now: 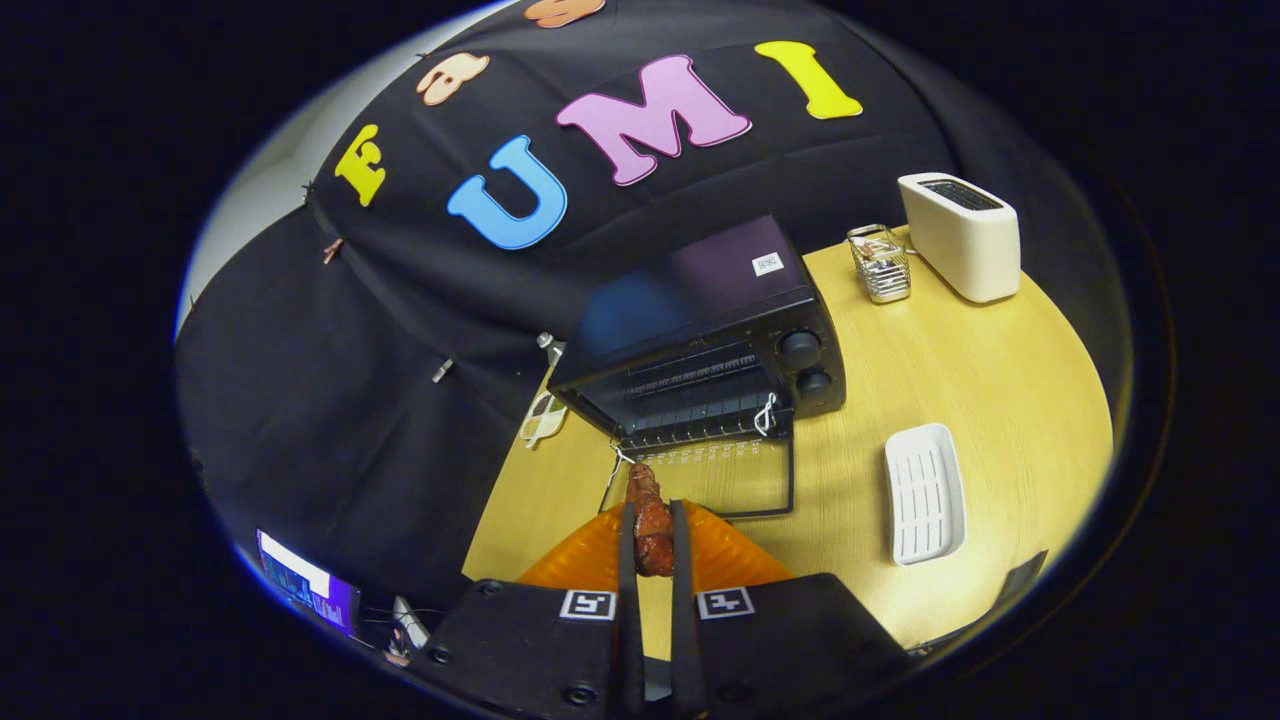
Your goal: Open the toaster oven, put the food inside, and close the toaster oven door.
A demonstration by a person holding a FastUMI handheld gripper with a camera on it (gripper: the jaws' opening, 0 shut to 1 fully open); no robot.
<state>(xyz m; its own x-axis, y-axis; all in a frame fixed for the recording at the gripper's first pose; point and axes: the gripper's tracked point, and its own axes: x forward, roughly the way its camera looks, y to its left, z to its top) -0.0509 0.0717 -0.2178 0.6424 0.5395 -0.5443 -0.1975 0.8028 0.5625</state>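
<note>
A black toaster oven (705,340) stands on the wooden table just beyond my fingers, its glass door (715,480) folded down flat toward me. The rack inside shows through the opening. My gripper (653,535) is shut on a brown glazed piece of food (650,520), which sticks out past the fingertips toward the lowered door. Under the fingers lies an orange plate (720,555), and the food hangs above it.
A white ribbed tray (925,495) lies on the table (950,370) right of the oven door. Farther back right stand a white toaster (962,235) and a small wire rack (880,262). A small dish (543,418) sits left of the oven by the black cloth.
</note>
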